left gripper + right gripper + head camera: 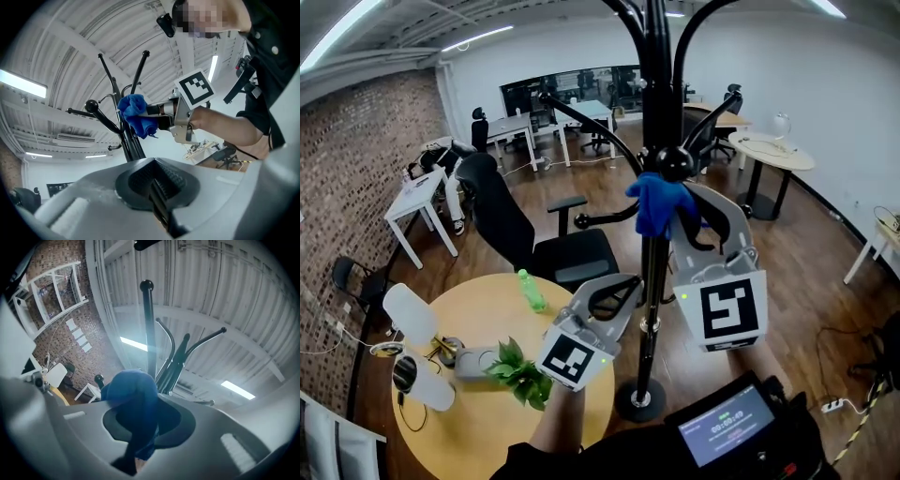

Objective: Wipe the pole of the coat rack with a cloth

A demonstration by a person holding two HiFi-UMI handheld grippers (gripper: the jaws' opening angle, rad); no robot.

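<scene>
The right gripper pinches the soft, light cloth by the pole. The left gripper is closed on nothing. The hard pole may tip; steady it low.

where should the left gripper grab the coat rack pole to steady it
Probably the bare straight stretch of the pole below the blue cloth, from the side of the left gripper. It is thin, round and upright there, clear of hooks; the shut jaws must open first.

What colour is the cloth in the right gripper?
Blue. The cloth shows best in the right gripper view, clamped between the jaws.
</scene>
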